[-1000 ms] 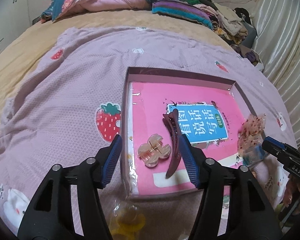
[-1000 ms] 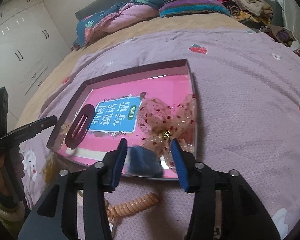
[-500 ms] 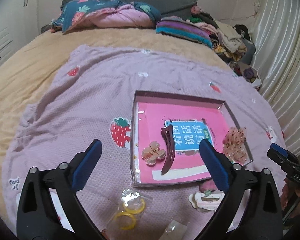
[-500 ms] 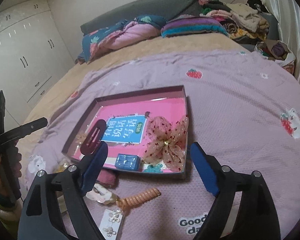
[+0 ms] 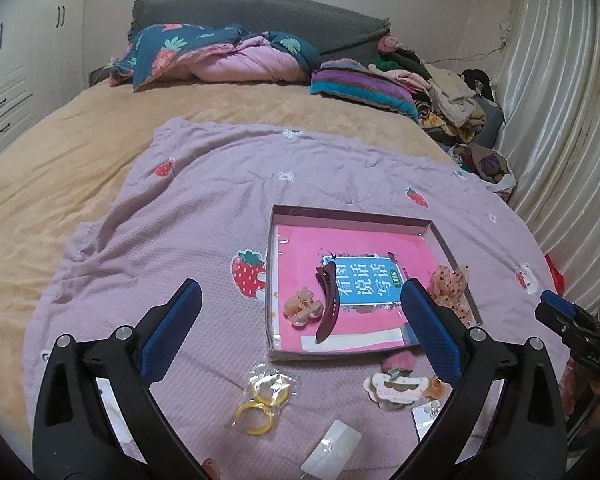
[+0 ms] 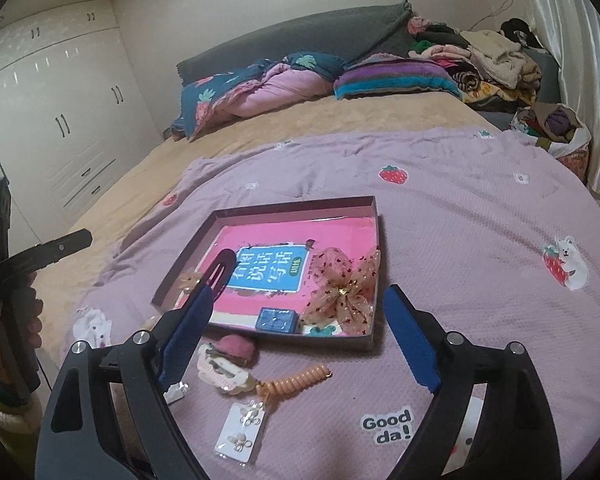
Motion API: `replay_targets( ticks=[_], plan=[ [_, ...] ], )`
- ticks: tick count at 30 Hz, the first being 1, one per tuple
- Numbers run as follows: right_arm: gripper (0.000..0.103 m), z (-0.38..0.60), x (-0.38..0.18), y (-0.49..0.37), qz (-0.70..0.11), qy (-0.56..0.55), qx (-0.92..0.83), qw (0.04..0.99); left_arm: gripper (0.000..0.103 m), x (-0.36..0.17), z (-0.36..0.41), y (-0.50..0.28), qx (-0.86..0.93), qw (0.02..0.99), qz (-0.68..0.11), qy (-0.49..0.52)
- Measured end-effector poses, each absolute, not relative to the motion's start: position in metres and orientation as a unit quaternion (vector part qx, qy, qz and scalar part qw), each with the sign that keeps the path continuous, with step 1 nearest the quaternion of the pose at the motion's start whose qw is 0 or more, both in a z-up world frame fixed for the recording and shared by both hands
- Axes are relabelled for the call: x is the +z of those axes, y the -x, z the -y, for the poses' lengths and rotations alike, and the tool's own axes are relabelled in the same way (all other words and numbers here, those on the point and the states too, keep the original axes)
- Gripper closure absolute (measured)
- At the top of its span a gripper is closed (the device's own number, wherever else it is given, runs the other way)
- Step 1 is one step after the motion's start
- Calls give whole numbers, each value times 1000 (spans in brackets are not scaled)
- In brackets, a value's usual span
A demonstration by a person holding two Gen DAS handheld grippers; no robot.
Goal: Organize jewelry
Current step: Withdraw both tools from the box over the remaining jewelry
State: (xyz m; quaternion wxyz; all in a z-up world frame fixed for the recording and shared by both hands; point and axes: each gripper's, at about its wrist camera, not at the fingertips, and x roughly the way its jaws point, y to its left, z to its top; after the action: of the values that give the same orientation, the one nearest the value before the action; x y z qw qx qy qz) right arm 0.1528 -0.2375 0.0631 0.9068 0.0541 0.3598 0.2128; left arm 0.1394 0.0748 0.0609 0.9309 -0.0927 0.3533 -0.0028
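A shallow maroon tray point(image 5: 352, 216) with a pink printed liner lies on the lilac strawberry blanket. In it are a dark red hair clip point(image 5: 327, 308), a peach claw clip point(image 5: 302, 309), a red-dotted tulle bow point(image 6: 342, 288) and a small blue box point(image 6: 276, 319). My left gripper point(image 5: 299, 292) hangs above and in front of the tray, open and empty. My right gripper point(image 6: 300, 292) hovers the same way over the tray's near edge, also open with nothing between its fingers. Each gripper shows at the edge of the other's view.
Loose pieces lie in front of the tray: bagged yellow rings point(image 5: 260, 404), a pink fuzzy clip point(image 6: 236, 346), a carded clip point(image 5: 392, 388), a peach coil tie point(image 6: 296, 382), an earring card point(image 6: 242, 432) and a white packet point(image 5: 332, 450). Bedding and clothes are piled at the headboard.
Both grippers have opened wide and pulled up and back from the tray. The dark red clip and the blue box, which sat between their fingers, now lie free in the tray.
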Motion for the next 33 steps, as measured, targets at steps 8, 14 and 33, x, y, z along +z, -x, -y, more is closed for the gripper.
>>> replay_targets(
  ticks=[8, 14, 33],
  plan=[
    [17, 233, 65, -128, -360, -37, 224, 905, 10, 63, -75, -123, 0, 932, -352, 91],
    [17, 229, 57, -112, -370, -23, 230, 900, 10, 57, -71, -112, 0, 930, -359, 85],
    [17, 211, 21, -79, -403, 2, 252, 880, 10, 28, -64, -88, 5, 918, -389, 70]
  ],
)
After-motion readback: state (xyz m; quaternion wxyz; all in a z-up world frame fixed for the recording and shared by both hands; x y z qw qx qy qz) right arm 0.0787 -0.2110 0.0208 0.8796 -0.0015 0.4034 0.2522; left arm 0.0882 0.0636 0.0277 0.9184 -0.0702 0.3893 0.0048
